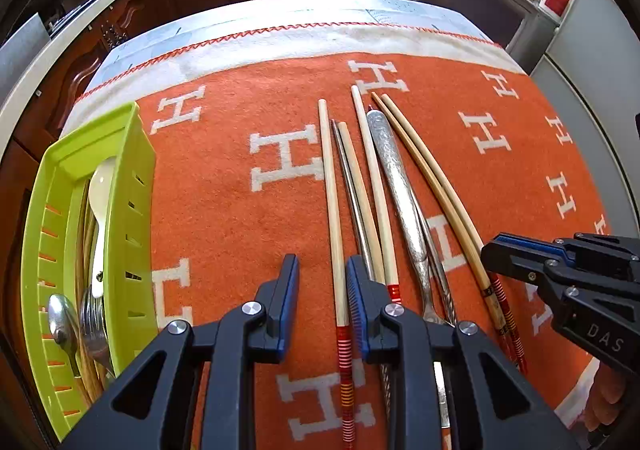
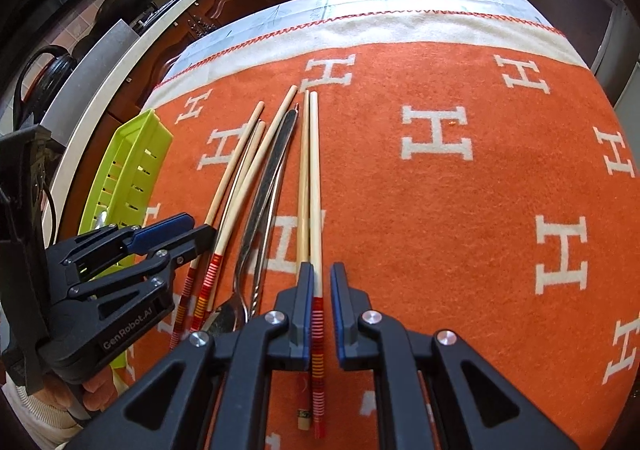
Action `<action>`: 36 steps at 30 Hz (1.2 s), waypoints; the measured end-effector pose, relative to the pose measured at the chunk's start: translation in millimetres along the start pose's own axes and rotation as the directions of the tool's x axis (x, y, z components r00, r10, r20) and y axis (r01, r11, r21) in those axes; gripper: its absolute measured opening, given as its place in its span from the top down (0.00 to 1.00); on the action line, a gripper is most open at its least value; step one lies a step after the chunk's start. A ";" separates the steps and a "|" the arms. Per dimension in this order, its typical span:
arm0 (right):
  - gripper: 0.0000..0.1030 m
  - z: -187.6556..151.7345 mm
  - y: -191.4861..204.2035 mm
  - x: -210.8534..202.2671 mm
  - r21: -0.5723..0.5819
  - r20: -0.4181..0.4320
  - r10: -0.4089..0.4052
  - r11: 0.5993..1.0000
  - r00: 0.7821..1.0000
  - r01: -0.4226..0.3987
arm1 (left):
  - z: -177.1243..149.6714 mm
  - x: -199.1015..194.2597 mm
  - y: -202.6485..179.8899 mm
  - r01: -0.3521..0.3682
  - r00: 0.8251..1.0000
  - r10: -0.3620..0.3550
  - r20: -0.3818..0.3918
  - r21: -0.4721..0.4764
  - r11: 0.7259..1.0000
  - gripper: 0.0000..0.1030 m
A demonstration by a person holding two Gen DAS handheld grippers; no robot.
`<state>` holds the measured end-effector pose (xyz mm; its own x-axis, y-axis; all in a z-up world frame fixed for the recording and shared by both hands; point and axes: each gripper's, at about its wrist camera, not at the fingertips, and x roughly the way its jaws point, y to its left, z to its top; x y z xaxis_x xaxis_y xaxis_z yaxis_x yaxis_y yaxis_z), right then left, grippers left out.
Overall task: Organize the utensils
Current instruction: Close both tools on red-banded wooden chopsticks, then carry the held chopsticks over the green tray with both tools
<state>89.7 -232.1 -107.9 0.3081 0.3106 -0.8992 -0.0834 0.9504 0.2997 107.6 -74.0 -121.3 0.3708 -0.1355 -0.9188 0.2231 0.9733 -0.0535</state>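
Several bamboo chopsticks with red-striped ends, a metal chopstick (image 1: 347, 174) and a patterned silver spoon (image 1: 394, 178) lie side by side on the orange cloth (image 1: 240, 234). My left gripper (image 1: 322, 266) is open just over the cloth. The leftmost chopstick (image 1: 335, 242) lies between its pads, nearer the right pad and not squeezed. My right gripper (image 2: 321, 274) stands open by a narrow gap around the rightmost chopstick (image 2: 315, 210), which rests against its left pad. Its twin (image 2: 304, 186) runs under the left finger. Each gripper also shows in the other's view, left gripper (image 2: 202, 228), right gripper (image 1: 490, 256).
A lime-green slotted tray (image 1: 132, 170) (image 2: 132, 154) sits at the cloth's left edge, holding a white spoon (image 1: 98, 186), a metal spoon, a fork and wooden utensils. The orange cloth's right half (image 2: 480, 190) is bare. Kitchen counter and wooden cabinets lie beyond the table.
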 end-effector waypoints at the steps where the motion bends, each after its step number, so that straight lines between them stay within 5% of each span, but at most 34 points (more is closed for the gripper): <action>1: 0.89 0.2 -0.3 0.7 -0.003 -0.001 -0.001 1.000 1.000 0.001 | 0.4 -0.4 2.0 0.006 1.000 -0.006 0.001 -0.007 1.000 0.78; 14: 0.88 -1.8 32.7 8.9 -0.211 0.050 -0.166 0.962 0.985 0.173 | -2.9 0.0 -3.3 -0.005 1.000 0.005 0.012 0.002 1.000 0.74; 17: 0.89 4.6 26.6 9.2 -0.174 0.021 -0.143 0.974 0.989 0.144 | -5.1 -1.8 -1.5 0.005 1.000 -0.005 0.006 0.000 1.000 0.79; 18: 0.93 6.6 23.3 8.3 -0.149 0.011 -0.133 0.980 0.991 0.133 | -5.9 -2.3 -0.3 -0.001 1.000 0.001 0.006 0.001 1.000 0.90; 20: 0.95 8.9 16.7 7.6 -0.096 -0.008 -0.102 0.990 0.995 0.101 | -7.0 -3.3 5.0 0.019 1.000 -0.019 0.002 -0.013 1.000 0.97; 27: 0.95 2.2 3.3 -10.2 0.065 -0.007 0.018 0.998 1.000 -0.017 | -14.9 -17.8 15.3 0.061 0.998 -0.061 0.004 -0.046 0.997 0.97; 32: 0.95 -1.5 13.7 -35.7 0.097 0.020 0.095 0.991 0.995 -0.096 | -20.0 -66.0 22.3 0.099 0.993 -0.095 0.075 -0.048 0.994 0.97; 36: 0.95 -3.0 41.4 -53.3 0.072 0.029 0.153 0.985 0.988 -0.154 | -27.7 -113.8 47.5 0.066 0.987 -0.056 0.152 -0.059 0.996 0.97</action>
<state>66.9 -209.2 -48.5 0.3193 0.4515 -0.8332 -0.0616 0.8872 0.4572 51.0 -7.3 -30.2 0.4900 -0.2164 -0.8444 0.1931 0.9716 -0.1369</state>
